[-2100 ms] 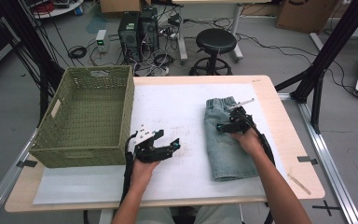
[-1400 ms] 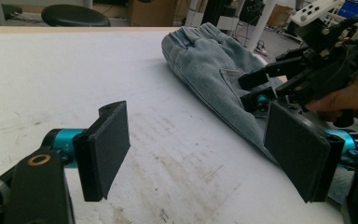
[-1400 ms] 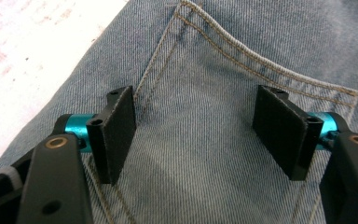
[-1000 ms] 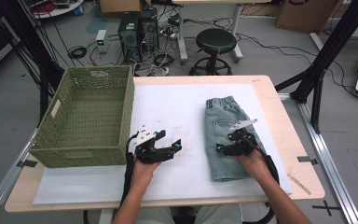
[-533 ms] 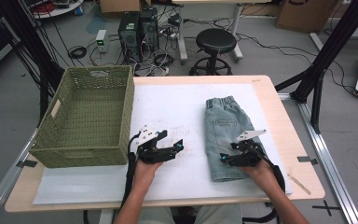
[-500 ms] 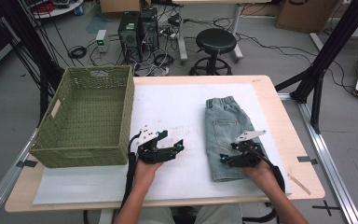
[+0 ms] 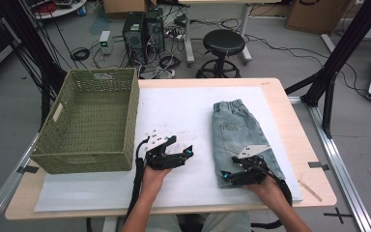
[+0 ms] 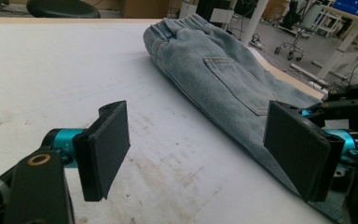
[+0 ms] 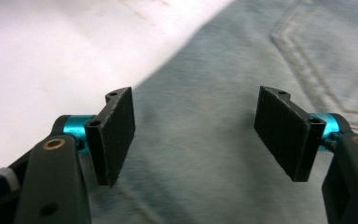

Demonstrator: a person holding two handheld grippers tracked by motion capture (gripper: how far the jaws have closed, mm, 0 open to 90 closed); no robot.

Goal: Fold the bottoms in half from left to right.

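Hovering over the near hem of the folded denim shorts (image 7: 241,135), the right tool (image 7: 232,175) is spreading its jaws wide with nothing between them, the fabric lying just beneath. On the white mat on the counter (image 7: 275,92), the shorts are running lengthwise from six to twelve o'clock, waistband at the far end. At nine o'clock from them, the left tool (image 7: 186,153) is resting on the mat, also spread and empty. Whether the right pads are already touching cloth is hard to say. The right hand is nearer.
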